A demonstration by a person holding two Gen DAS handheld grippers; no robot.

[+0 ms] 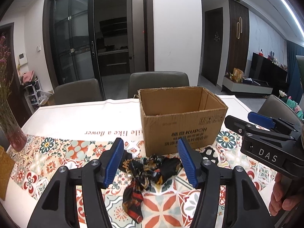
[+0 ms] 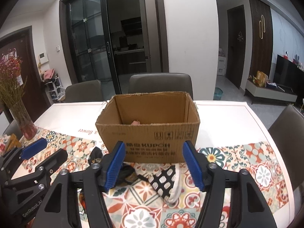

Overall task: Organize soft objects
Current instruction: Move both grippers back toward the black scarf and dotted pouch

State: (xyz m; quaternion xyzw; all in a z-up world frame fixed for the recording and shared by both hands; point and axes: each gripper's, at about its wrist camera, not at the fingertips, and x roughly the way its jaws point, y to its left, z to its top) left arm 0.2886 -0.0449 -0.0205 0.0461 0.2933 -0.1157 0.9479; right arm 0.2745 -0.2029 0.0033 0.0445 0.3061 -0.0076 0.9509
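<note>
Cardboard box [image 2: 148, 131] sat mid-table. L gripper [image 1: 150, 163] jaws apart, empty, over dark patterned scarf [image 1: 144, 171] near front edge. R gripper [image 2: 153, 166] jaws apart, empty, over checked cloth [image 2: 165, 180].

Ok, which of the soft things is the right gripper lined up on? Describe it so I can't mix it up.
Find the open cardboard box on the patterned tablecloth. In front of its printed side, between the open right gripper's blue fingers, lies a black cloth with white oval spots and a white edge. The dark bundle to its left has no spots.
</note>
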